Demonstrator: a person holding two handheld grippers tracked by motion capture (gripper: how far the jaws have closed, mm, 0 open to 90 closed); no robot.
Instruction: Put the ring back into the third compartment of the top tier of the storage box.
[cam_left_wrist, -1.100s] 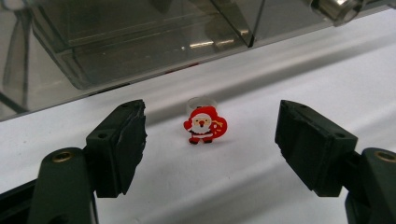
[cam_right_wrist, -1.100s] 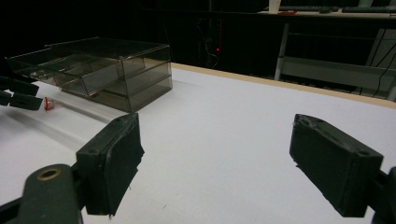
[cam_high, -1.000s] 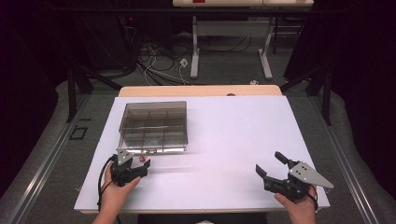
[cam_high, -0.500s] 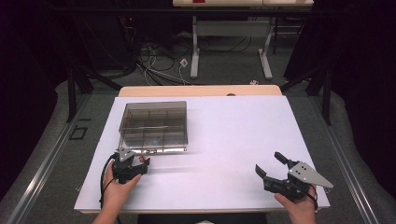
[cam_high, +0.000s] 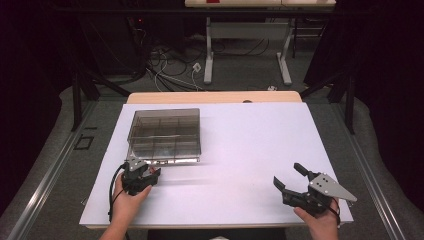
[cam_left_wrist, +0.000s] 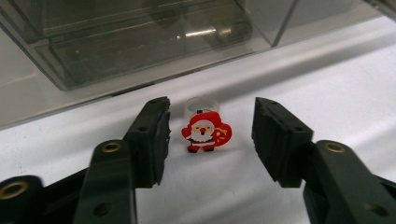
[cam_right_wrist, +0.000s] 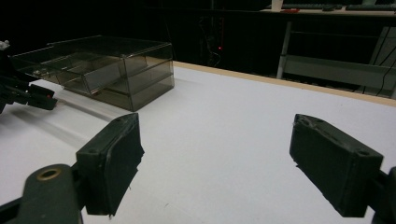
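Observation:
A small Santa ring (cam_left_wrist: 205, 132), a red and white figure on a clear band, lies on the white table (cam_high: 250, 150) just in front of a smoky clear compartment box (cam_high: 165, 134). My left gripper (cam_left_wrist: 211, 122) straddles the ring. Its jaws have just been closing, and a gap remains between each pad and the ring. In the high view the left gripper (cam_high: 152, 175) rests near the box's front left corner. My right gripper (cam_high: 287, 174) stands wide open at the table's front right with nothing between its pads (cam_right_wrist: 116, 158).
The compartment box (cam_right_wrist: 102, 65) sits at the back left of the table, its front wall (cam_left_wrist: 140, 37) close ahead of the left jaws. Beyond the table's far wooden edge (cam_high: 215, 97) are desk legs and cables on the floor.
The left gripper's jaws have drawn closer together around the ring. Both hands have kept their places, and the right gripper looks the same.

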